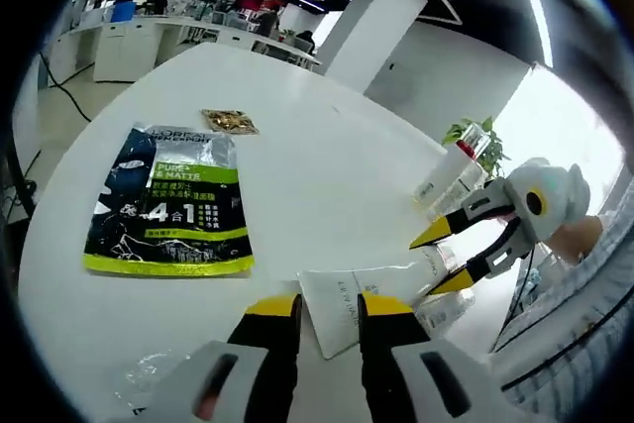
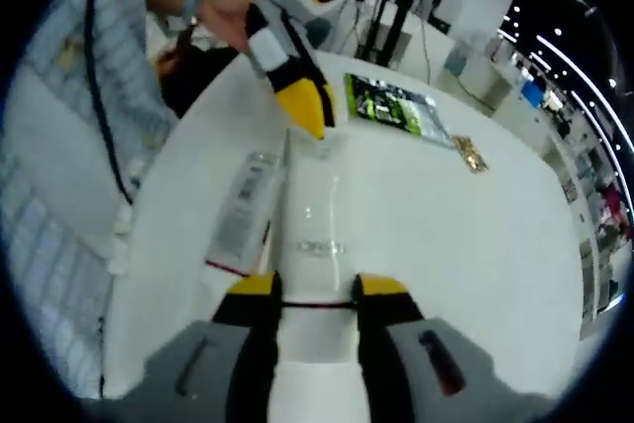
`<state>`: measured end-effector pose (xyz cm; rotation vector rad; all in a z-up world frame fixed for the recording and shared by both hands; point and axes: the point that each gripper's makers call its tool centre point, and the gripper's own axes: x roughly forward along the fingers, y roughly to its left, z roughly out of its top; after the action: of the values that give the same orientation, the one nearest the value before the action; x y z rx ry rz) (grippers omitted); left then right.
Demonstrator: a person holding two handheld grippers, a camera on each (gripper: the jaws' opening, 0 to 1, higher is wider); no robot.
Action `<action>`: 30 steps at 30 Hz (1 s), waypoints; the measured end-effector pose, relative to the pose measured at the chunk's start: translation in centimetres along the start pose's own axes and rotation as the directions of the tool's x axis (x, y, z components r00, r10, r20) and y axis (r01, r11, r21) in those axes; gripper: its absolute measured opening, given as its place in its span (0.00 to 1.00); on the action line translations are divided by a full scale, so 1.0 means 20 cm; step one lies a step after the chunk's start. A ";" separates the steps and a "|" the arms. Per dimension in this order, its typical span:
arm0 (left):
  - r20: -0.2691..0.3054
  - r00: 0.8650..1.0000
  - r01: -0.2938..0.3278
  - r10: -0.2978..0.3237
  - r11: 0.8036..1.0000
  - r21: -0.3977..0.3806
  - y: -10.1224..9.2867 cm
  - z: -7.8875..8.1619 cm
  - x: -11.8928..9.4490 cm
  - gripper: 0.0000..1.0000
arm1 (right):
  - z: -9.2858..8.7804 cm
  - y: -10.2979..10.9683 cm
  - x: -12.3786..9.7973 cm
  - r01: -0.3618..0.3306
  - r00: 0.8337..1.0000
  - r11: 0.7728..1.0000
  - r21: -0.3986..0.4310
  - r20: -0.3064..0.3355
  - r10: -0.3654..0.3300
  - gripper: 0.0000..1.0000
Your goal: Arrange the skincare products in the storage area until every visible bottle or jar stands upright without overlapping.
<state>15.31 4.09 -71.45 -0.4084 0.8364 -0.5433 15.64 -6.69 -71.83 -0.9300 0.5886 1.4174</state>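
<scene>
A white tube (image 1: 349, 306) lies flat on the round white table (image 1: 317, 175). Its flat crimped end sits just under and beyond my left gripper (image 1: 330, 309), whose jaws stand a little apart over it, gripping nothing. My right gripper (image 1: 442, 261) comes in from the right with its jaws closed on the tube's cap end. In the right gripper view the tube (image 2: 312, 235) runs from between my right gripper (image 2: 317, 292) up to the left gripper (image 2: 307, 116). A clear bottle (image 2: 243, 207) lies beside the tube. A white bottle (image 1: 448, 173) stands near the table's far edge.
A dark sachet pack with a green band (image 1: 168, 200) lies flat left of centre, a small gold packet (image 1: 230, 122) beyond it. Crumpled clear wrap (image 1: 149, 378) sits at the near left. A person's hand (image 2: 220, 9) and striped sleeve (image 1: 584, 304) hold the grippers. Open tabletop spreads to the right (image 2: 466, 245).
</scene>
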 end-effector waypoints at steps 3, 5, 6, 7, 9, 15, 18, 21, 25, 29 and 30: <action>-0.002 1.000 0.005 -0.005 1.000 -0.004 0.00 0.00 0.00 0.23 | 0.00 0.00 0.00 -0.003 1.000 1.000 0.001 0.000 0.003 0.29; -0.006 1.000 0.015 -0.015 1.000 -0.016 0.00 0.00 -0.01 0.23 | 0.00 -0.01 0.01 -0.010 1.000 1.000 0.018 -0.014 0.010 0.29; -0.007 1.000 0.021 -0.021 0.999 -0.026 0.00 0.00 -0.01 0.23 | 0.01 -0.01 0.01 -0.010 1.000 1.000 0.024 -0.019 0.011 0.29; -0.008 1.000 0.022 -0.022 0.999 -0.028 0.00 0.00 -0.01 0.23 | 0.01 -0.01 0.01 -0.014 1.000 1.000 0.025 -0.020 0.014 0.30; -0.006 1.000 0.029 -0.029 0.999 -0.040 0.00 0.00 -0.01 0.24 | 0.06 -0.01 0.03 -0.034 0.999 0.998 0.048 0.002 0.034 0.30; 0.004 0.999 0.032 -0.032 0.998 -0.055 0.00 0.00 -0.01 0.23 | 0.16 -0.01 0.15 -0.085 0.996 0.993 0.086 -0.008 0.086 0.31; 0.008 0.999 0.034 -0.034 0.998 -0.061 0.00 0.00 -0.01 0.23 | 0.18 -0.02 0.17 -0.099 0.995 0.972 0.213 -0.005 0.102 0.32; 0.015 1.000 0.029 -0.028 0.996 -0.089 0.01 0.01 -0.01 0.22 | 0.19 -0.03 0.19 -0.087 0.996 0.975 0.204 -0.014 0.091 0.31; 0.031 0.999 0.045 -0.041 0.992 -0.119 0.01 0.01 -0.02 0.22 | 0.19 -0.02 0.19 -0.082 0.996 0.982 0.168 -0.003 0.084 0.29; 0.018 0.997 0.082 -0.080 0.981 -0.173 0.00 -0.01 -0.02 0.22 | 0.21 -0.04 0.17 -0.015 1.000 0.998 0.062 -0.006 0.016 0.28; 0.018 0.996 0.090 -0.089 0.980 -0.177 -0.01 -0.01 -0.02 0.22 | 0.21 -0.04 0.16 0.010 1.000 1.000 0.018 -0.014 -0.009 0.27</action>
<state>14.88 4.20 -71.21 -0.6143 0.8624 -0.5512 16.06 -1.29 -71.96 -0.9280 0.6061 1.3957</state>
